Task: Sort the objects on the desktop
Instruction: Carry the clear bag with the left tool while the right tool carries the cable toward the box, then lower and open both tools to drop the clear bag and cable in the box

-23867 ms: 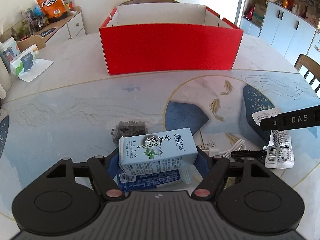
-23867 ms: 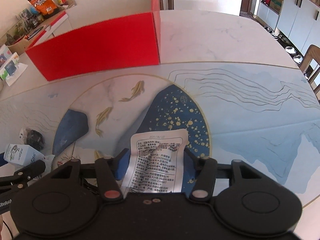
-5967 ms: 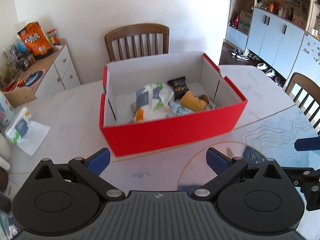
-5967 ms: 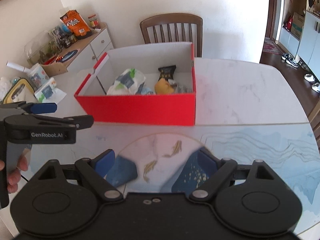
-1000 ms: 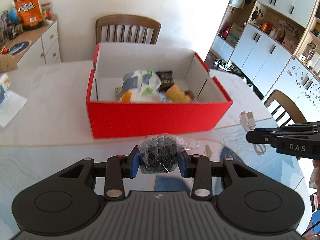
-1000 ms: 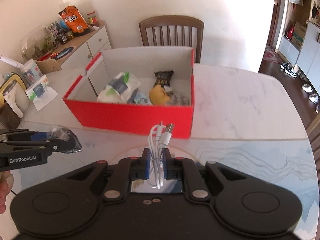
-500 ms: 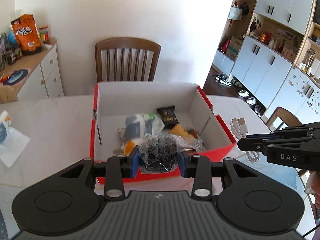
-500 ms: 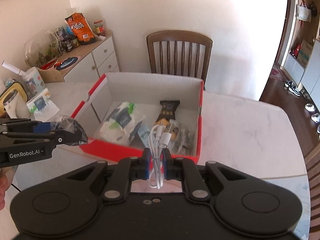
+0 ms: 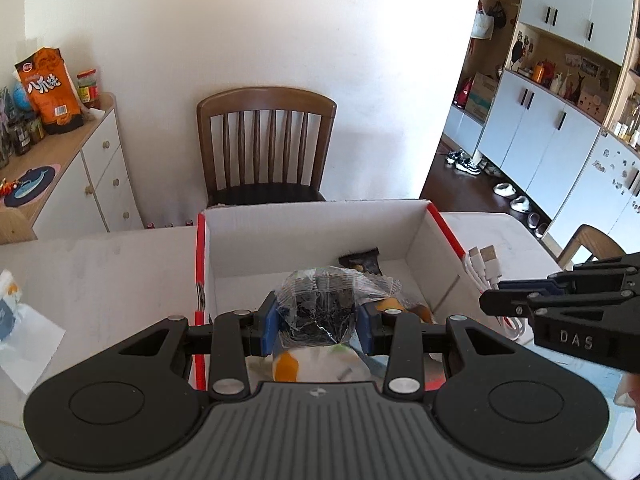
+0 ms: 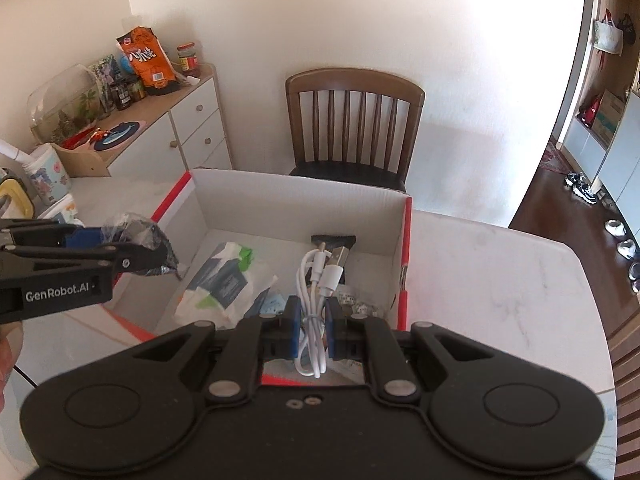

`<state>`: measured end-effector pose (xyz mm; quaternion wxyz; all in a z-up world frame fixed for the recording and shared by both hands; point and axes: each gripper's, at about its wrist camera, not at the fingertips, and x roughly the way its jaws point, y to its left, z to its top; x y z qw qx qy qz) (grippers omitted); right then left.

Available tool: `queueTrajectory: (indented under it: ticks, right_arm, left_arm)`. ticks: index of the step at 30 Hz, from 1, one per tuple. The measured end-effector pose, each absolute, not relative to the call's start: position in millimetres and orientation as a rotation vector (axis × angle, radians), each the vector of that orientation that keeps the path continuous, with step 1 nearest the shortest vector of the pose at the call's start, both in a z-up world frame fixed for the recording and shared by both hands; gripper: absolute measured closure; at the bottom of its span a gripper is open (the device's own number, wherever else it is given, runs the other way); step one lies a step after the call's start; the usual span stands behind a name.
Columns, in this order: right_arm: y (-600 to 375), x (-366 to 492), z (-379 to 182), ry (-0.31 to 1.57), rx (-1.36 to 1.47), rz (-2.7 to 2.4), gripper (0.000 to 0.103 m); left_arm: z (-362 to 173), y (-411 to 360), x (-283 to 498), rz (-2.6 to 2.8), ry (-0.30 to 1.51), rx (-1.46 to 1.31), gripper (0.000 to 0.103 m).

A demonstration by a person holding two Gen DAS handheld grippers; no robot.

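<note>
- Your left tongs (image 9: 318,322) are clamped on a crinkly clear plastic pouch of dark bits (image 9: 320,312), blue pads pressing both sides.
- Your right tongs (image 10: 311,326) are pinched tight on a coiled white USB cable (image 10: 316,280); smooth cord, plugs stick up past the pads, loop hangs below.
- Vs 1 s ago: both tongs were short of the red cardboard box (image 9: 438,220), w/ its red front wall facing you. Now they hang over its open top; front wall is nearly hidden under the tongs, white inner walls fill the view.
- Vs 6 s ago: both tongs were spread wide and empty.
- Pouch sits above the box's left-mid part; cable above its right part, seen from the right wrist.
- Inside box: soft white wrapper w/ green and dark blue print (image 10: 226,280), black snack packet (image 10: 332,240) by the back wall, rounded orange-yellow item (image 9: 394,306), mostly hidden.
- Box rests on a pale marbled table (image 10: 500,280); wooden slat-back chair (image 9: 266,144) behind it.
</note>
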<state>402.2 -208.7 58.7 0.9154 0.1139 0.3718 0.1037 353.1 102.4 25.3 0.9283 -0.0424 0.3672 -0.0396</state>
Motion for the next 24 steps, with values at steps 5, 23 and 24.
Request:
queueTrajectory:
  ticks: [5, 23, 24]
  right_arm:
    - [-204.2, 418.5, 47.5, 0.787, 0.224, 0.202, 0.091]
    - [-191.3, 454.4, 7.3, 0.866, 0.195, 0.179, 0.091]
    - [-190.2, 455.3, 5.8, 0.870, 0.191, 0.181, 0.091]
  left_arm:
    - [15.2, 102.7, 374.8, -0.071, 0.770, -0.080, 0.066]
    - [-28.4, 93.0, 422.2, -0.058, 0.846, -0.021, 0.066]
    - [-29.7, 92.7, 423.3, -0.060, 0.847, -0.020, 0.066]
